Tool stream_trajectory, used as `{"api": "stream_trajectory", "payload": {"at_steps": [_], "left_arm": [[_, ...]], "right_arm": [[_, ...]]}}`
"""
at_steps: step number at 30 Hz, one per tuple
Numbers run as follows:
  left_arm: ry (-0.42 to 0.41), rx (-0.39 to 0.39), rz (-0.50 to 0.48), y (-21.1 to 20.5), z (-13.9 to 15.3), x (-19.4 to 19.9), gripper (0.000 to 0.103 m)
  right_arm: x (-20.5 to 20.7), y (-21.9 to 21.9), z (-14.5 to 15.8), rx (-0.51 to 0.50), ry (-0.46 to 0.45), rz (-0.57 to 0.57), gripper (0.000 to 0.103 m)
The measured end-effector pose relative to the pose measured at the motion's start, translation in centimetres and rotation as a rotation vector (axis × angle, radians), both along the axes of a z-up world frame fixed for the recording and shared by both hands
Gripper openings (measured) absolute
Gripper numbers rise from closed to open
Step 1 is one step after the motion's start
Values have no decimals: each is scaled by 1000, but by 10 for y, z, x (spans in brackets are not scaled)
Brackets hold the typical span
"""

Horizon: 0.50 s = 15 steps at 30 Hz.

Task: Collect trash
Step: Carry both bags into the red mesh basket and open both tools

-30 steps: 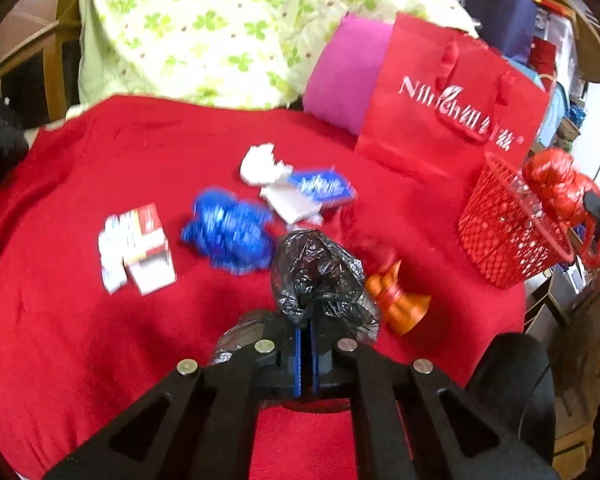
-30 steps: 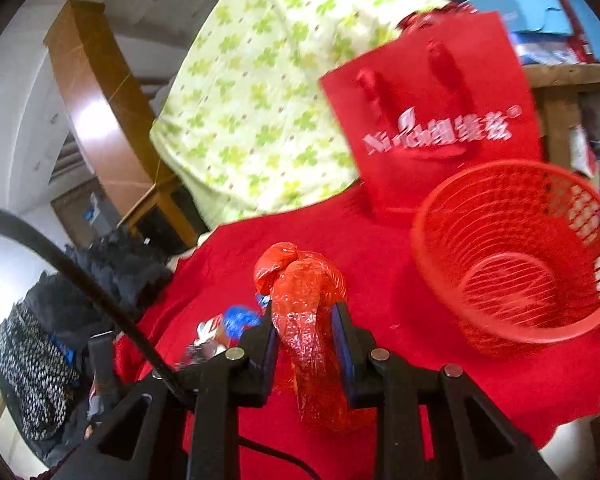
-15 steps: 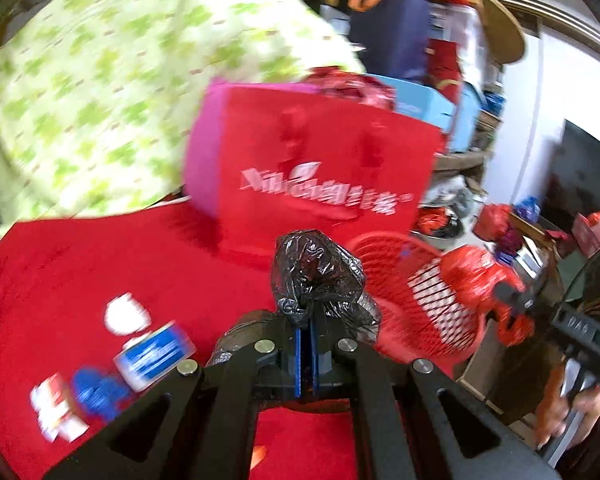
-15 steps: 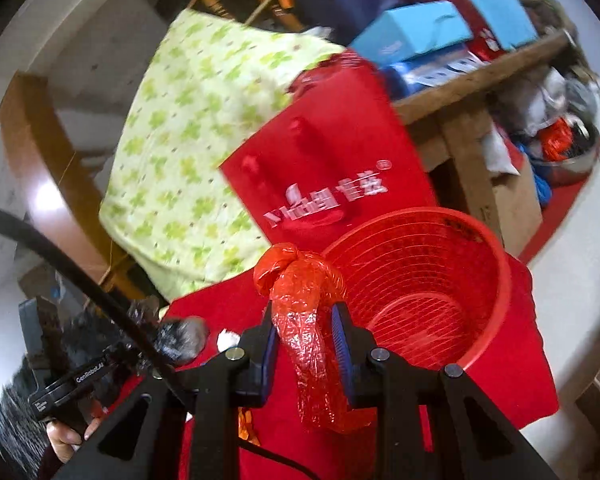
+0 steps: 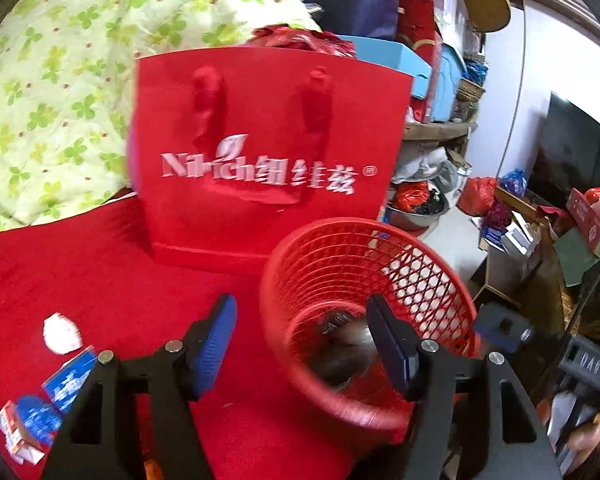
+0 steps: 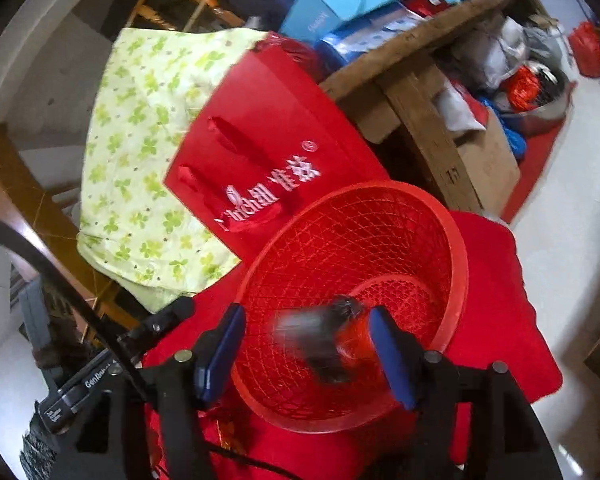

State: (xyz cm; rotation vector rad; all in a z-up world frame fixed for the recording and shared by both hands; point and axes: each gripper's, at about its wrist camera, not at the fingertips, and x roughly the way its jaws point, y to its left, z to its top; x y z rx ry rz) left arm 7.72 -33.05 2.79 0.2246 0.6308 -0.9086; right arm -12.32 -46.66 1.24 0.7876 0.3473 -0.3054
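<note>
Both grippers hang over the red mesh basket [image 5: 300, 280] on the red cloth. My left gripper [image 5: 304, 344] has its jaws opening, and nothing touches its blue pads. A blurred black plastic bag [image 5: 340, 352] drops free into the basket beyond them. My right gripper [image 6: 304, 352] is also opening, with its pads bare. In its view the black bag [image 6: 320, 340] and a red plastic bag [image 6: 356, 338] tumble, blurred, inside the basket [image 6: 458, 264].
A red paper bag [image 5: 268, 160] stands behind the basket against a green clover quilt [image 5: 60, 100]. Crumpled white paper [image 5: 62, 334] and blue-and-white boxes [image 5: 66, 380] lie on the cloth at left. Cluttered shelves and the floor lie to the right.
Both grippers swung over the basket and went from shut to open. The black bag left the left jaws and the red bag left the right jaws; both now fall into the basket.
</note>
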Motion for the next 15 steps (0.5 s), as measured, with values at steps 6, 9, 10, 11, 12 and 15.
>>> {"api": "stream_trajectory", "payload": {"at_steps": [6, 9, 10, 11, 12, 15], "left_arm": [[-2, -27, 183, 116, -4, 18, 68], [-8, 0, 331, 181, -14, 28, 68], [-12, 13, 376, 200, -18, 30, 68], [-14, 30, 427, 222, -23, 32, 68], [-16, 52, 480, 245, -28, 34, 68], [-19, 106, 574, 289, -44, 33, 68]], "right_arm": [[9, 49, 25, -147, -69, 102, 69], [30, 89, 27, -194, -63, 213, 69], [38, 101, 25, -201, -48, 249, 69], [47, 112, 21, -206, -30, 279, 69], [56, 123, 16, -209, -8, 308, 69], [95, 158, -11, -194, 110, 402, 69]]}}
